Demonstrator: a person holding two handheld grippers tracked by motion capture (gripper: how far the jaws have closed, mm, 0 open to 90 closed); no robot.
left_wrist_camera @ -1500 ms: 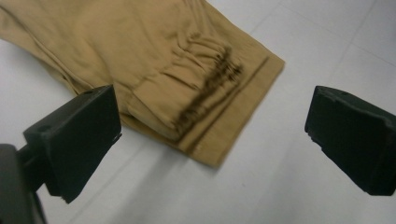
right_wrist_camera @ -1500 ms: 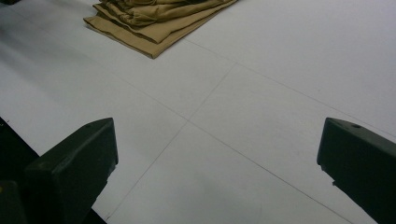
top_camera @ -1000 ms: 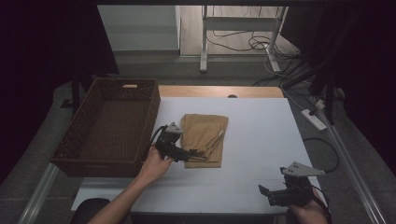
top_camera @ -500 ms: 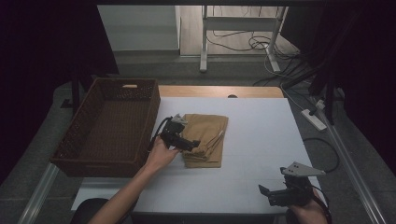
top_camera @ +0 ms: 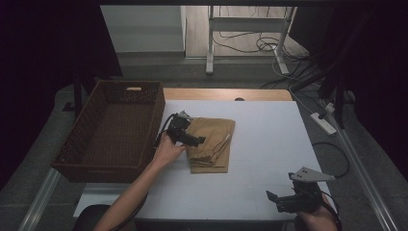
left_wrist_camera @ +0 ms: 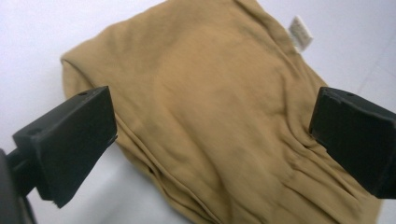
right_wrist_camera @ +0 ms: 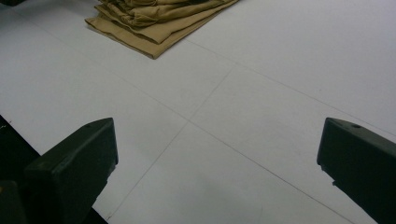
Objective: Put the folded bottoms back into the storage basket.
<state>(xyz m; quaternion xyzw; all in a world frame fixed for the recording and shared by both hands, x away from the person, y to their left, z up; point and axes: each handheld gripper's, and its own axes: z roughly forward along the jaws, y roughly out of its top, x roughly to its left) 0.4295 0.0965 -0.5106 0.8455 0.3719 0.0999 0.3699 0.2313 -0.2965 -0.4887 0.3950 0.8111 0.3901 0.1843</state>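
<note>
Fingers of both grippers (left [top_camera: 198, 140], right [top_camera: 269, 196]) wide apart; one folded cloth [top_camera: 211, 143], one basket [top_camera: 110, 130].

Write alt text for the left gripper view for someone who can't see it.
A folded tan garment lies on a white table, framed between the wide-open black jaws of the left gripper. A small white label sticks out at its far edge.

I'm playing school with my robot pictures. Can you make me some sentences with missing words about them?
1. The folded cloth on the white table is coloured ____.
2. The left gripper has its jaws ____ above the cloth.
3. The brown thing beside the cloth is a woven ____.
4. The right gripper holds ____.

Missing words: tan; open; basket; nothing
</note>
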